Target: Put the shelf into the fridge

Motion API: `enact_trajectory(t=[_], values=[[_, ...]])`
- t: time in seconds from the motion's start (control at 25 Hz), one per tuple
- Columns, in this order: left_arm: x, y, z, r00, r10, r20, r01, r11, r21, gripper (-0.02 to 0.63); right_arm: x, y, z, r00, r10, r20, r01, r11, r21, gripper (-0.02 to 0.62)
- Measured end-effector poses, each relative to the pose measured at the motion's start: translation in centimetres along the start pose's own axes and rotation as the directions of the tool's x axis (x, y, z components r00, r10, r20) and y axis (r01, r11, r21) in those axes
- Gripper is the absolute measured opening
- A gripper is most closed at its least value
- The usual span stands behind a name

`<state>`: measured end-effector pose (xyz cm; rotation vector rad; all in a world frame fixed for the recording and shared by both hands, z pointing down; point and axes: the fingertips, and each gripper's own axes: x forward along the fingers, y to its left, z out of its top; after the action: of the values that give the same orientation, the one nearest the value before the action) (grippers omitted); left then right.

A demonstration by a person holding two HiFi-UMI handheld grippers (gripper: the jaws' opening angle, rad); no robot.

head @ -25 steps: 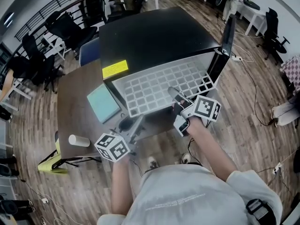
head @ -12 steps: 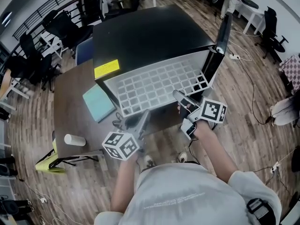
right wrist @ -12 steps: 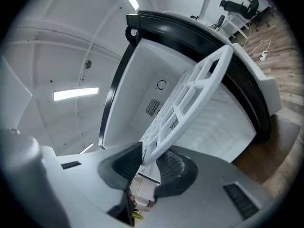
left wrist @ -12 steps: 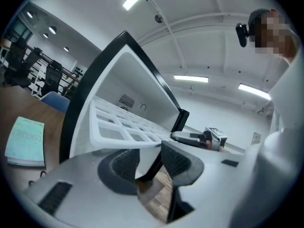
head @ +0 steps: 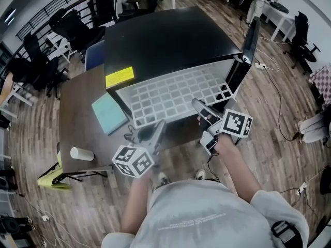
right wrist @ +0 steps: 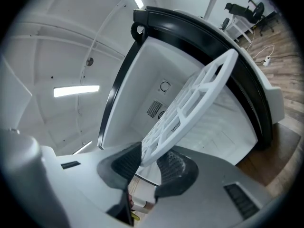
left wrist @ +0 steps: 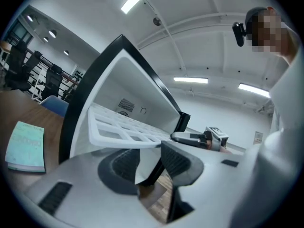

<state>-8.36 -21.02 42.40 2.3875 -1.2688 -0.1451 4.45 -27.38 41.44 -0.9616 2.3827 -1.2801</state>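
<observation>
A black mini fridge (head: 165, 40) stands on a brown table (head: 77, 123), its door (head: 247, 43) swung open at the right. The white grid shelf (head: 170, 94) lies flat and sticks out of the cavity. My right gripper (head: 199, 106) is at the shelf's front right edge. In the right gripper view the shelf (right wrist: 190, 99) runs between the jaws of this gripper (right wrist: 148, 163), which have just been opening and no longer clamp it. My left gripper (head: 154, 132) is at the front left edge. Its jaws (left wrist: 151, 160) have been closing, are still apart, and the shelf rim (left wrist: 118, 134) crosses just above the tips.
A teal notebook (head: 109, 113) lies on the table left of the fridge, and a white cylinder (head: 81, 153) lies near the front left corner. A yellow sticker (head: 119, 77) sits on the fridge top. Office chairs (head: 67, 30) stand behind the table. The floor is wood.
My left gripper has moved right and forward, up to the shelf's front edge. The right gripper's jaws have spread on the shelf's right edge. The shelf has stayed in place.
</observation>
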Motion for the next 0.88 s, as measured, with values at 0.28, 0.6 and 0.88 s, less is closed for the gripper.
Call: enact_trajectory(t=[0.28,0.6,0.88], values=[[0.8,0.7,0.4,1.000,0.016,0.004,-0.016,1.000,-0.005,0.143,0.9,-0.3,0.6,1.000,-0.008,0.006,0.008,1.000,-0.002,0.110],[1.4,1.7,1.2,1.000,0.028,0.012,-0.028,1.000,-0.005,0.143,2.1,-0.4,1.2,1.000,-0.010,0.003,0.010,1.000,-0.016,0.117],[2.6,2.9,1.8,0.999,0.049,0.024,-0.048,0.999,-0.020,0.143,3.6,-1.0,2.0,1.000,-0.008,-0.001,0.008,1.000,-0.006,0.116]])
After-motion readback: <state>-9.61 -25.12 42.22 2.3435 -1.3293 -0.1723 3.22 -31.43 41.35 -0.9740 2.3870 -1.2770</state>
